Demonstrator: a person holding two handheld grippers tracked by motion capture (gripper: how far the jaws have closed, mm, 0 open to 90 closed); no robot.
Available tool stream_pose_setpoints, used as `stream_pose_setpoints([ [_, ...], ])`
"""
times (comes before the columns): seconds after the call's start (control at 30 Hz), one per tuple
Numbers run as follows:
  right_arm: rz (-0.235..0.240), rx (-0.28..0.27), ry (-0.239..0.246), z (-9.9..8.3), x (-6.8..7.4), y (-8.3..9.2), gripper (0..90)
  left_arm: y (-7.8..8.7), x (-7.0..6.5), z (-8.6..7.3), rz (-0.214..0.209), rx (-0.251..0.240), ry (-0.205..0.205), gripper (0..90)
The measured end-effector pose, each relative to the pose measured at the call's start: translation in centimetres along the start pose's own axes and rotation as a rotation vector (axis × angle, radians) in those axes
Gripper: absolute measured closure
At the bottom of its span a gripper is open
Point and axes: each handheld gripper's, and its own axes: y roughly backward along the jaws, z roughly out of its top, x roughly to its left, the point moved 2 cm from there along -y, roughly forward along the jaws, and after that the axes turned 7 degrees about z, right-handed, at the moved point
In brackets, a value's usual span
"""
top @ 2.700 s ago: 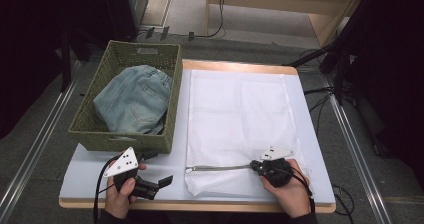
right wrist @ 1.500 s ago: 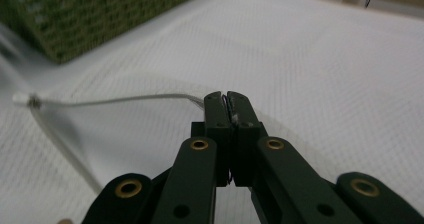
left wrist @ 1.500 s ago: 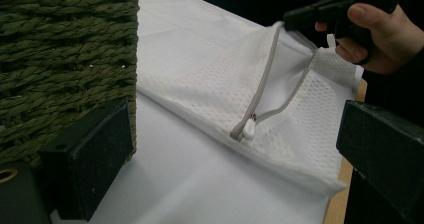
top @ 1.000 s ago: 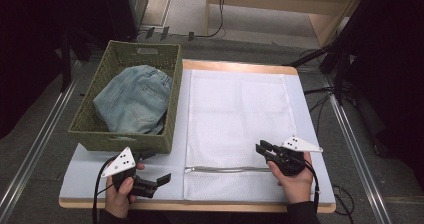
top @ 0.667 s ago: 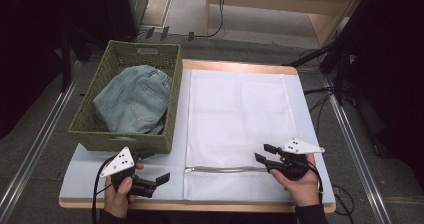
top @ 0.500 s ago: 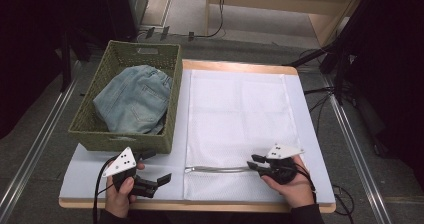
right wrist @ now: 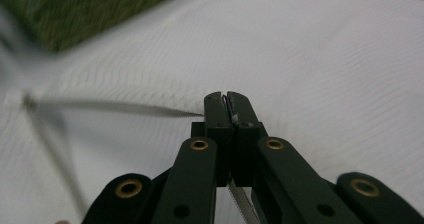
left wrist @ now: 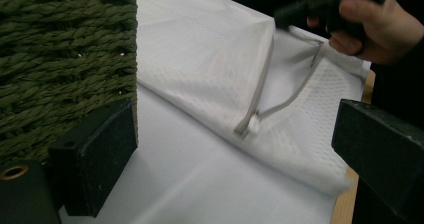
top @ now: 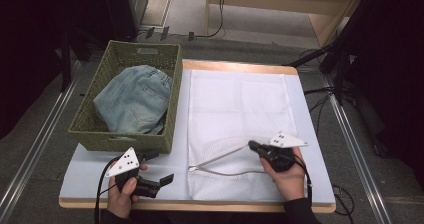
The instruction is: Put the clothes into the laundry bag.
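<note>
The white mesh laundry bag lies flat on the desk, just right of the green woven basket that holds folded jeans. Its zipper runs left to right along the near edge, and it stands partly open: the upper zipper tape rises from the closed end at the left, slanting up to the right, while the lower tape stays flat. My right gripper has just been closing and is now pressed together, pinching that upper zipper edge; in the right gripper view the zipper teeth show between the jaws, and the mesh pulls taut away from them. My left gripper rests near the left front of the desk with its jaws spread and nothing between them, pointing right toward the zipper's closed end, which lies near it but apart. So the opening's long axis runs between my two hands: the right holds the far lip, and the left is the nearer one for taking the near lip or reaching for the jeans, I judge.
</note>
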Motion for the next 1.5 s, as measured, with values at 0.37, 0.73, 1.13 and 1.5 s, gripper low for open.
stream_pose_setpoints([
  [0.37, -0.056, 0.181, -0.041, -2.4, -1.9, -3.1, 75.4, -0.2, -0.1, -0.1, 0.001, 0.01, 0.0, 4.4],
  [0.73, 0.055, 0.29, 0.112, -2.7, -1.1, -2.3, 37.6, 0.0, 0.1, -0.1, 0.004, 0.007, 0.009, 4.4],
  [1.13, -0.066, 0.4, 0.055, -1.7, -1.5, -1.8, 53.3, 0.0, 0.0, -0.1, 0.003, 0.011, 0.011, 4.5],
  [1.5, -0.111, 0.481, -0.028, -0.6, -1.0, -2.6, 90.0, -0.4, -0.5, -0.2, 0.0, 0.024, -0.007, 4.5],
])
